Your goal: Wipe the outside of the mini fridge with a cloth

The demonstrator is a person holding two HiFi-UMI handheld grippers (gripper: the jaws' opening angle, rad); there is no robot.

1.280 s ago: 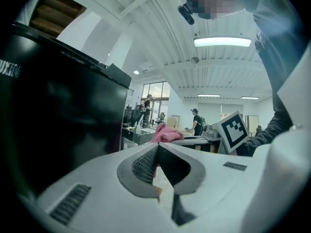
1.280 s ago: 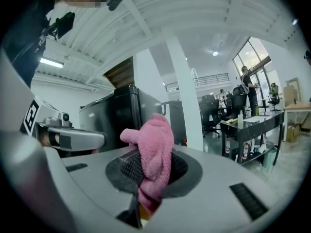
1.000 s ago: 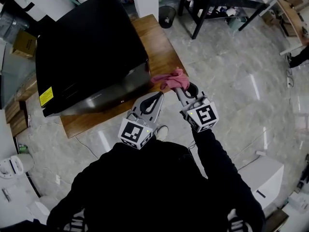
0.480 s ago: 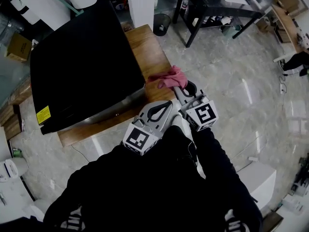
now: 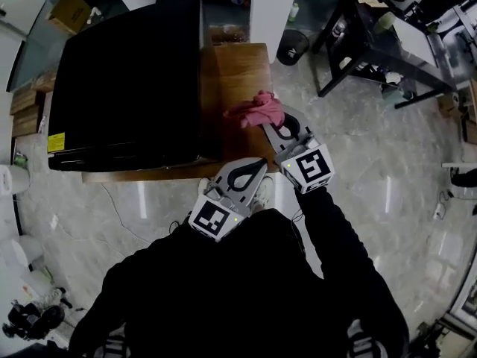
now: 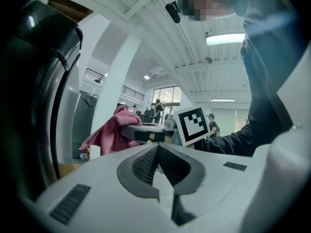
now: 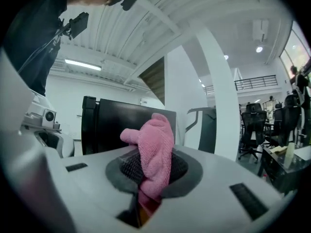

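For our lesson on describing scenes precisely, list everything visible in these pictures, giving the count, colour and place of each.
mini fridge: one, black, on the table's left part
label: one, yellow, at the fridge's near-left corner
table: one, brown wood, under the fridge
cloth: one, pink, at the table's right edge
waste bin: one, dark, on the floor beyond the table
desk: one, black, upper right
cardboard box: one, brown, upper left
floor: grey, marbled
left gripper: one, pale grey, shut and empty, by the table's front edge
right gripper: one, pale grey, shut on the cloth
sleeves: two, black, bottom
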